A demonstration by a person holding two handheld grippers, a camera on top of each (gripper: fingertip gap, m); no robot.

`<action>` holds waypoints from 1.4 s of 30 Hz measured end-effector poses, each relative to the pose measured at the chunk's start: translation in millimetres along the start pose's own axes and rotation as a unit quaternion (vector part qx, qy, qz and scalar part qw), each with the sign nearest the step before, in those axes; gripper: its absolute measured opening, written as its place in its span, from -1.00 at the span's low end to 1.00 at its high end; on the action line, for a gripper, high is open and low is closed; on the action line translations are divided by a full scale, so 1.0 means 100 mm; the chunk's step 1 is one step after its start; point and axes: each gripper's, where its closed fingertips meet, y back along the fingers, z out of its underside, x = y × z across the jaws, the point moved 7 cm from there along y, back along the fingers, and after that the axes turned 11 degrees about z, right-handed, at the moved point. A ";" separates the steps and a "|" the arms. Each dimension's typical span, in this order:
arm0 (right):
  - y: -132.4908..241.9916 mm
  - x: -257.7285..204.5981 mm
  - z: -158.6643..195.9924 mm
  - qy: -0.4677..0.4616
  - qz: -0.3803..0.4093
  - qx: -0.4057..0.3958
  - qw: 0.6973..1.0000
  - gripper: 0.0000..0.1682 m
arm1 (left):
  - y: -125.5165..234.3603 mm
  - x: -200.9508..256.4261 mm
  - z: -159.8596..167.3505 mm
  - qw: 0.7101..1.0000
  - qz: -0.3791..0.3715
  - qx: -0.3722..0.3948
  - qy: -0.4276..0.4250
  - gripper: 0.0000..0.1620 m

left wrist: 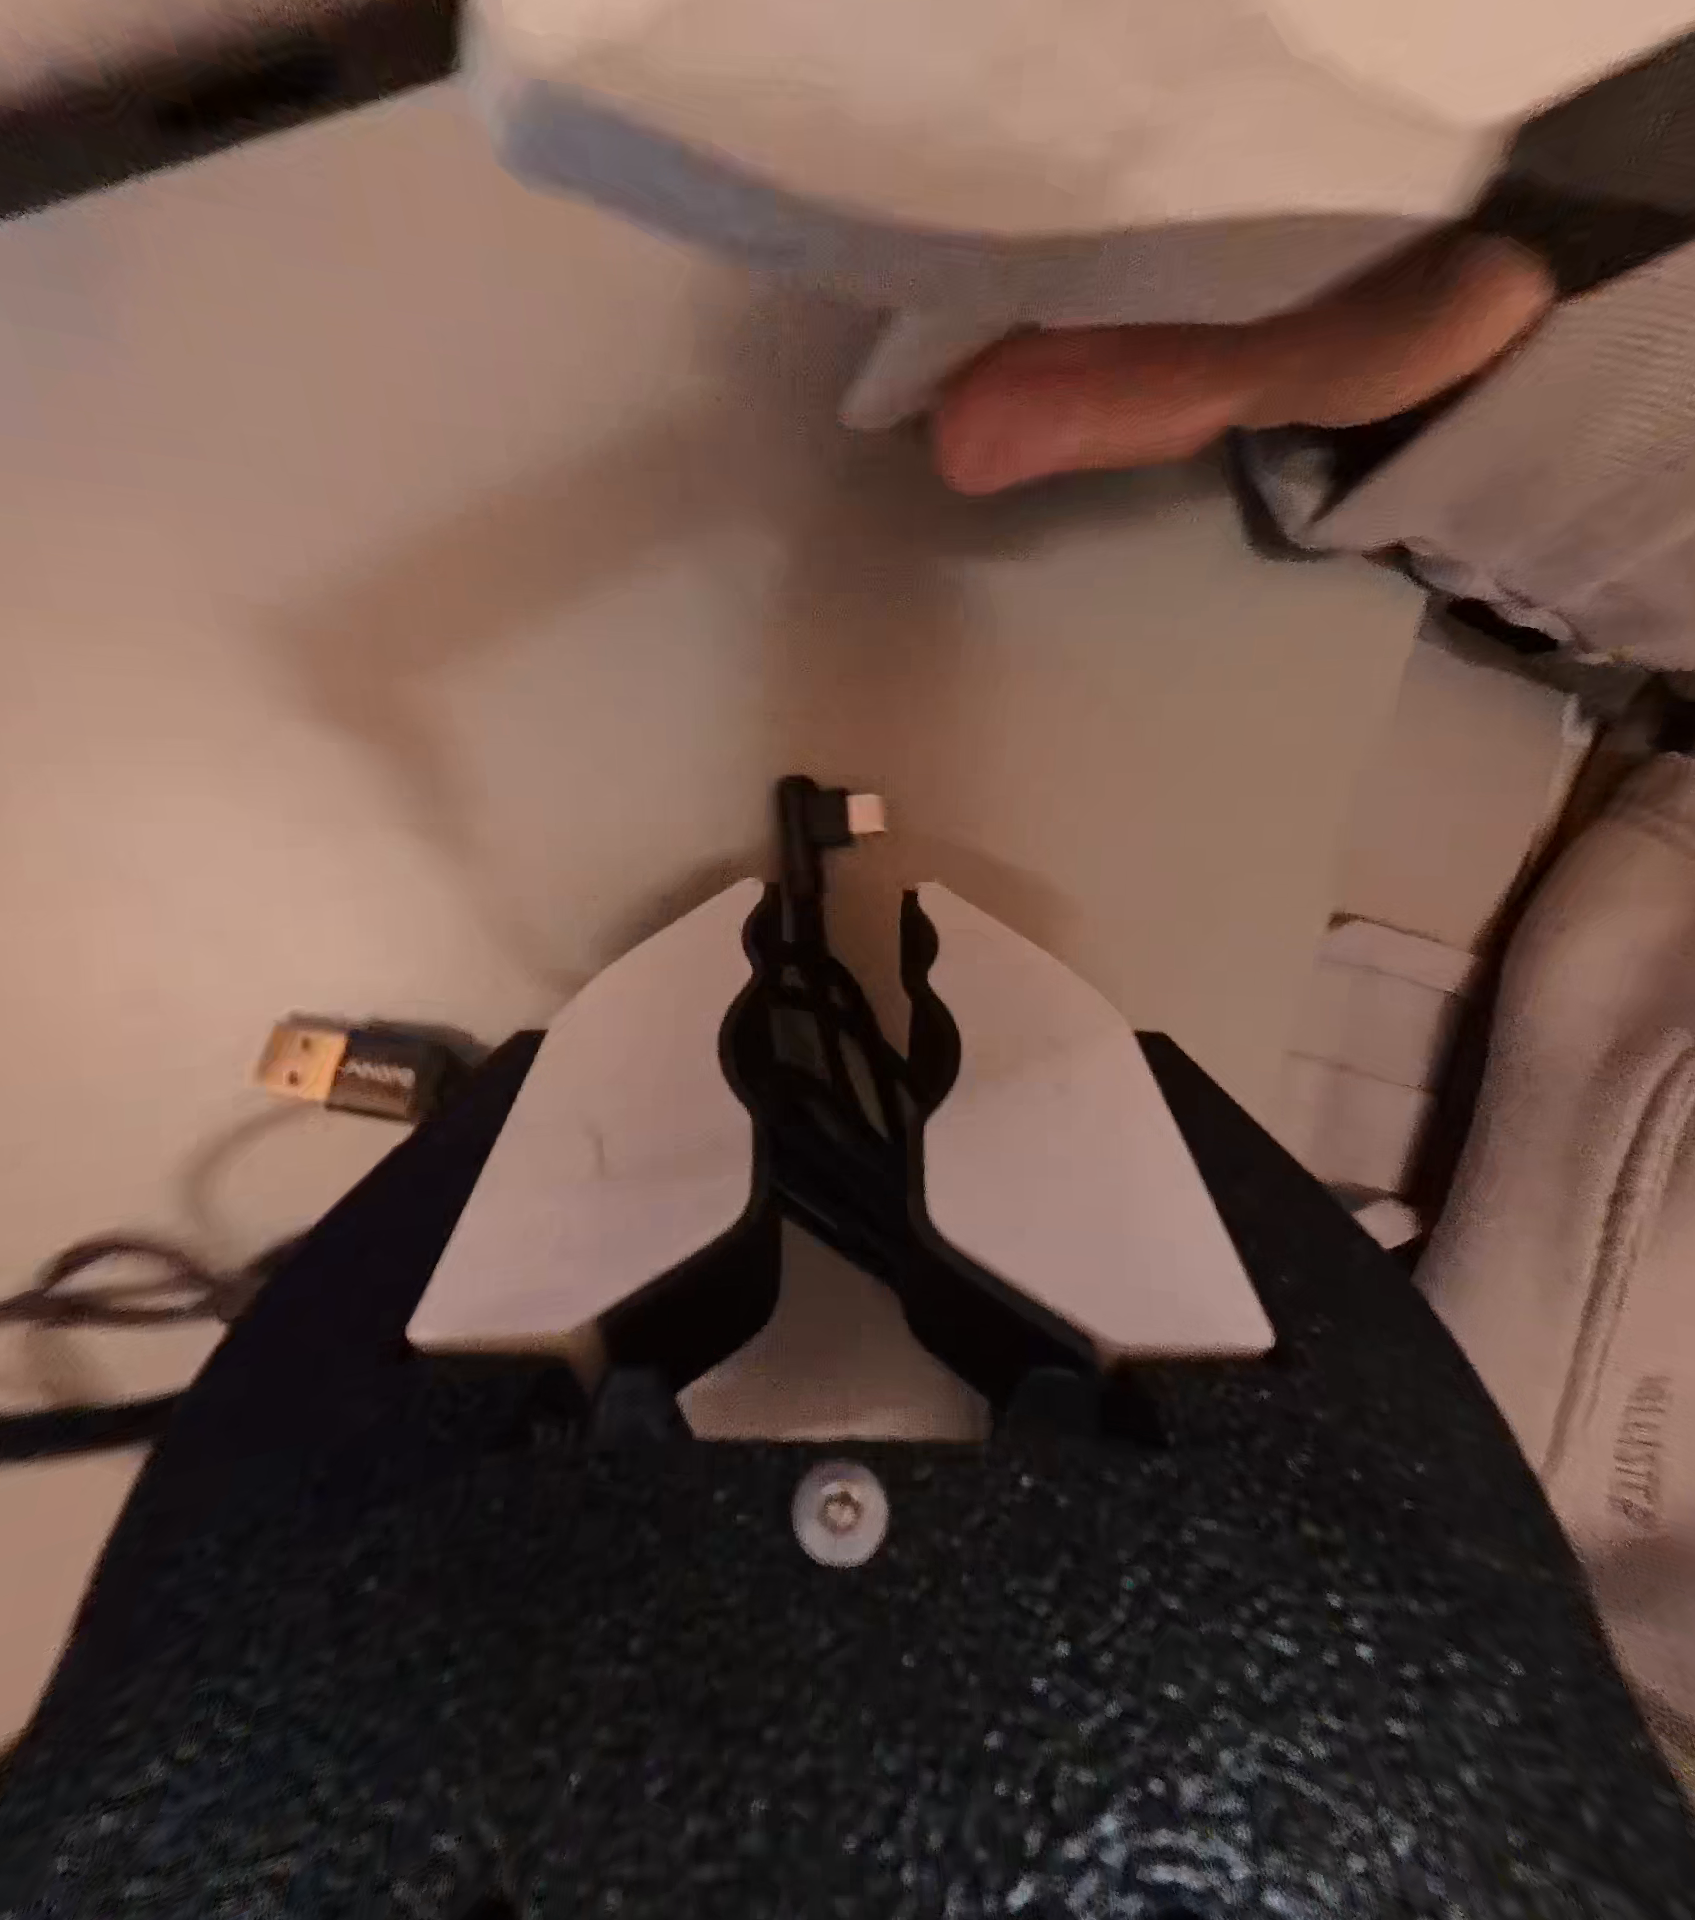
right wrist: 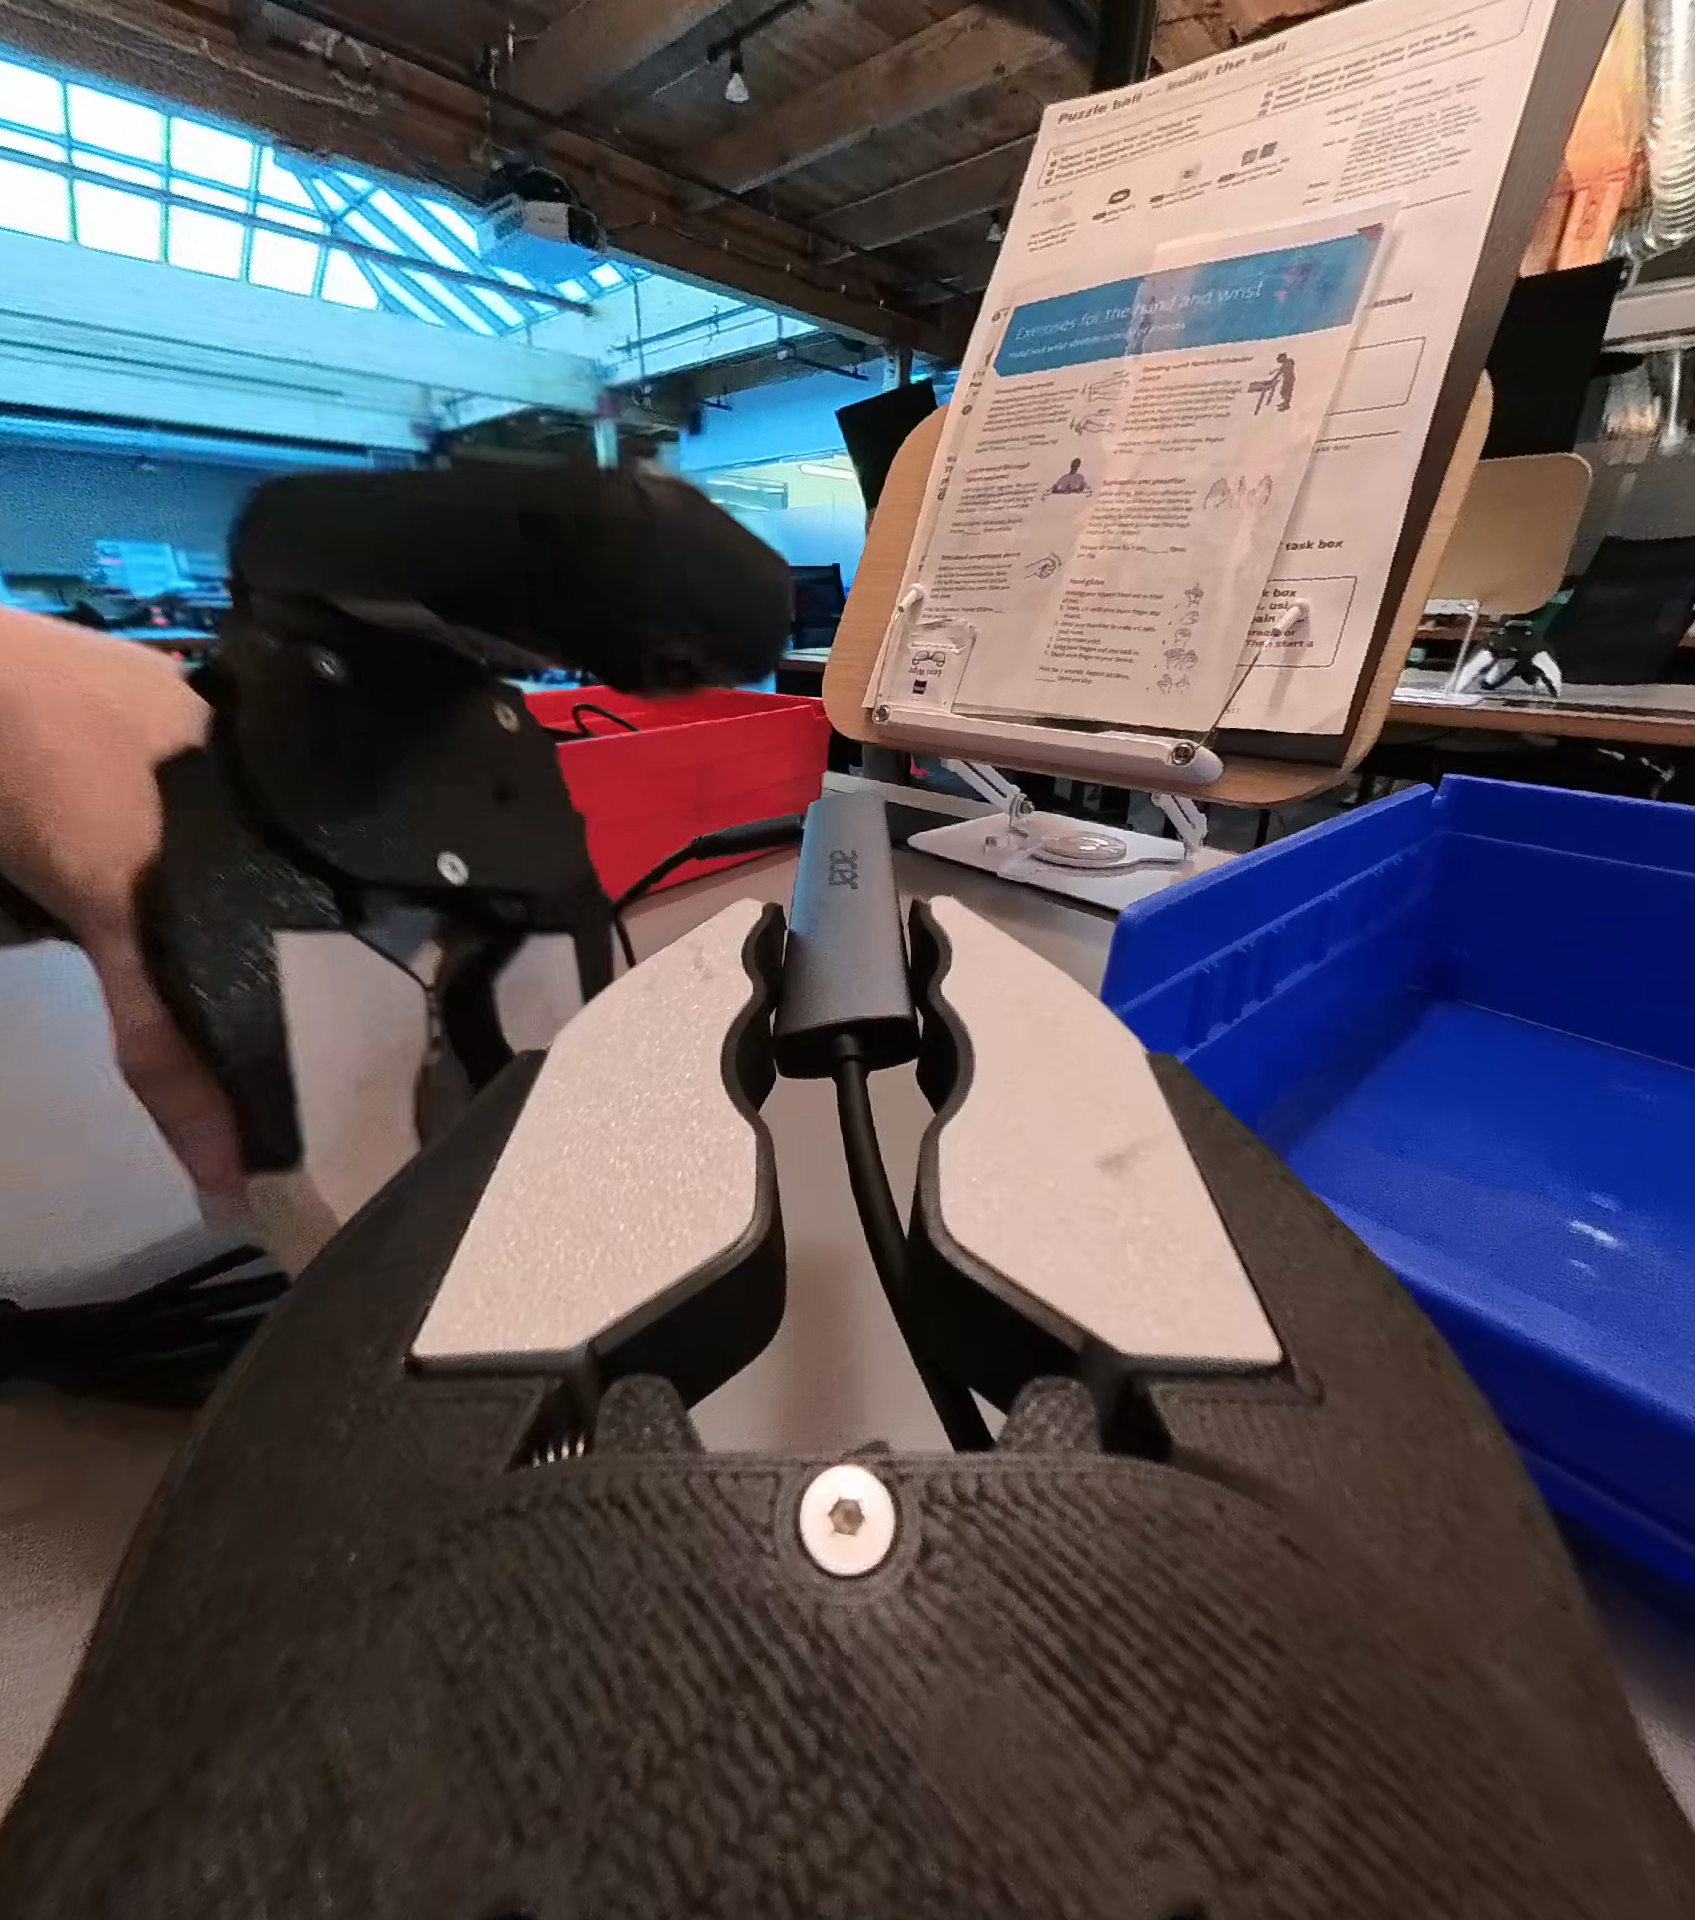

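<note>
**Both tongs gripping cable hardware over the tabletop**

The pale tabletop (right wrist: pixel 12 1143) is carrying everything in view. A blue bin (right wrist: pixel 1508 1091) is sitting just right of the right tongs, and a red bin (right wrist: pixel 697 769) is standing farther back. Behind them, a document stand (right wrist: pixel 1175 436) is holding printed sheets, tilted back.

The right tongs (right wrist: pixel 845 925) are clamping a dark grey adapter (right wrist: pixel 841 935) between both fingers; its black lead (right wrist: pixel 874 1195) is running back between the fingers toward the camera. The left tongs (left wrist: pixel 838 894) are closed narrowly on a black cable (left wrist: pixel 801 997), whose angled plug (left wrist: pixel 827 816) is protruding just past the fingertips with its light metal tip pointing right. In the right wrist view, a hand (right wrist: pixel 32 748) is holding the left tongs above the tabletop, blurred.

A USB plug (left wrist: pixel 355 1065) is lying on the tabletop just left of the left tongs. A bundled black cord (right wrist: pixel 95 1330) is resting near the left edge.
</note>
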 end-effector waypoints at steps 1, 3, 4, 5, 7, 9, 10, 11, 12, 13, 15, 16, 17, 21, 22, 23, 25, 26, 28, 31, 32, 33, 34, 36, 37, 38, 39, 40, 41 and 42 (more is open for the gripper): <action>0.00 0.01 0.00 -0.003 0.001 0.001 1.000 -0.72 | -0.04 -0.05 -0.01 1.000 0.000 -0.006 0.002 -0.72; 0.01 0.04 0.00 -0.006 0.019 0.004 1.000 -0.72 | -0.12 -0.08 0.01 0.999 0.002 -0.032 -0.006 -0.71; 0.01 0.04 0.00 -0.007 0.024 0.004 1.000 -0.72 | -0.15 -0.09 0.02 0.999 -0.005 -0.039 -0.013 -0.79; 0.01 0.05 0.00 -0.008 0.024 0.003 1.000 -0.72 | -0.16 -0.09 0.03 0.999 -0.013 -0.036 -0.015 -0.82; 0.01 0.05 0.00 -0.009 0.029 0.003 1.000 -0.72 | -0.17 -0.09 0.04 1.000 -0.006 -0.026 -0.001 -0.89; 0.00 0.06 0.00 -0.012 0.029 0.002 1.000 -0.72 | -0.18 -0.08 0.08 1.000 0.014 -0.011 0.020 -0.90; 0.00 0.06 0.00 -0.014 0.029 0.003 0.999 -0.72 | -0.18 -0.08 0.09 0.999 0.021 0.002 0.031 -0.90; 0.01 0.07 -0.01 -0.016 0.032 0.005 0.999 -0.72 | -0.17 -0.09 0.12 0.999 0.027 0.013 0.044 -0.90; 0.01 0.08 -0.01 -0.018 0.035 0.007 0.999 -0.72 | -0.16 -0.09 0.14 0.997 0.034 0.020 0.062 -0.90; 0.01 0.08 -0.01 -0.020 0.037 0.007 0.999 -0.72 | -0.15 -0.09 0.18 0.995 0.040 0.026 0.083 -0.90; 0.02 0.09 -0.01 -0.018 0.048 0.009 0.999 -0.72 | -0.11 -0.07 0.21 0.991 0.035 0.066 0.109 -0.91; 0.02 0.09 -0.01 -0.015 0.052 0.010 0.998 -0.72 | -0.07 -0.07 0.21 0.987 0.020 0.100 0.123 -0.91; 0.01 0.08 -0.01 -0.011 0.056 0.009 0.998 -0.72 | -0.02 -0.08 0.22 0.980 0.002 0.141 0.140 -0.91; 0.01 0.05 -0.01 0.014 0.076 0.009 0.997 -0.72 | 0.24 -0.11 0.20 0.902 -0.069 0.371 0.209 -0.92; 0.01 0.04 -0.01 0.021 0.079 0.008 0.997 -0.72 | 0.30 -0.11 0.21 0.873 -0.086 0.424 0.225 -0.91; 0.01 0.03 0.00 0.027 0.087 0.009 0.996 -0.72 | 0.35 -0.10 0.21 0.844 -0.102 0.469 0.239 -0.92; 0.01 0.01 0.00 0.042 0.099 0.012 0.994 -0.72 | 0.39 -0.08 0.18 0.805 -0.138 0.519 0.253 -0.91; 0.01 0.00 0.00 0.051 0.103 0.014 0.993 -0.72 | 0.39 -0.07 0.16 0.794 -0.165 0.526 0.257 -0.91; 0.01 -0.03 0.00 0.072 0.115 0.016 0.991 -0.72 | 0.39 -0.08 0.10 0.773 -0.216 0.535 0.264 -0.91; 0.00 -0.08 0.00 0.096 0.118 0.017 0.988 -0.72 | 0.37 -0.11 -0.02 0.757 -0.236 0.541 0.280 -0.91; 0.00 -0.08 0.00 0.098 0.120 0.017 0.988 -0.72 | 0.35 -0.12 -0.05 0.754 -0.238 0.540 0.288 -0.91; 0.00 -0.08 0.01 0.097 0.119 0.017 0.988 -0.72 | 0.34 -0.12 -0.08 0.753 -0.239 0.539 0.293 -0.91; 0.00 -0.08 0.00 0.096 0.118 0.017 0.988 -0.72 | 0.32 -0.12 -0.11 0.758 -0.243 0.532 0.290 -0.91; 0.01 -0.07 0.00 0.090 0.119 0.018 0.989 -0.72 | 0.27 -0.12 -0.13 0.778 -0.263 0.505 0.265 -0.91; 0.01 -0.06 0.00 0.086 0.117 0.017 0.989 -0.72 | 0.24 -0.11 -0.11 0.789 -0.276 0.489 0.249 -0.91; 0.01 -0.06 0.00 0.082 0.113 0.017 0.990 -0.72 | 0.23 -0.09 -0.08 0.797 -0.291 0.474 0.235 -0.91; 0.01 -0.05 0.00 0.078 0.114 0.018 0.990 -0.72 | 0.23 -0.08 -0.03 0.802 -0.306 0.462 0.225 -0.91; 0.01 -0.04 0.00 0.074 0.115 0.019 0.990 -0.71 | 0.24 -0.06 0.02 0.806 -0.321 0.449 0.215 -0.91; 0.01 -0.03 0.00 0.071 0.114 0.018 0.991 -0.72 | 0.25 -0.05 0.07 0.812 -0.330 0.434 0.209 -0.91; 0.01 -0.03 0.00 0.068 0.109 0.017 0.992 -0.72 | 0.26 -0.03 0.13 0.816 -0.334 0.424 0.206 -0.91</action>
